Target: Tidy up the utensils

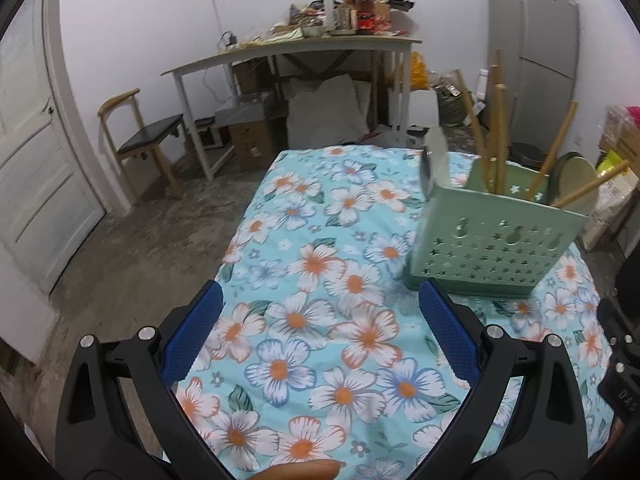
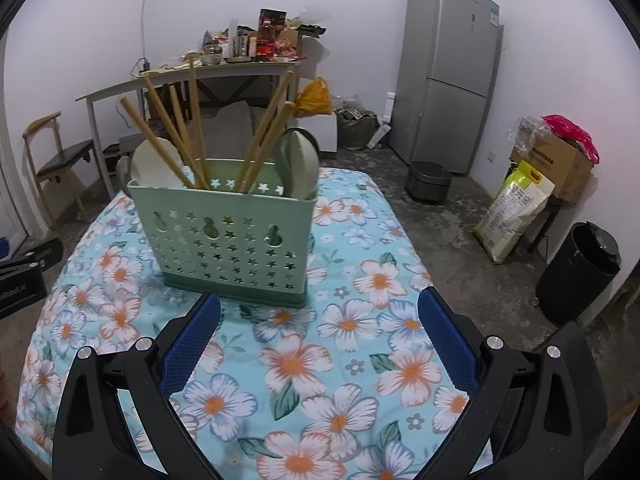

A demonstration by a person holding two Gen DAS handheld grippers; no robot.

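Right wrist view: the right gripper (image 2: 318,344) is held with its blue fingers (image 2: 192,344) spread wide and empty, and a green utensil caddy (image 2: 228,236) holding wooden chopsticks (image 2: 192,128) and pale spoons (image 2: 154,164) stands just beyond the fingertips on a floral tablecloth (image 2: 348,360). The left gripper (image 1: 320,340) is likewise spread and empty, the caddy lying ahead past its right finger. No loose utensil is seen, so the sorting is judged nearly finished; any next move would call for a check or withdrawal.

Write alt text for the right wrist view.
A pale green perforated plastic utensil caddy stands upright on a floral blue tablecloth, holding wooden chopsticks and pale spoons. The open, empty blue-padded right gripper hovers in front.
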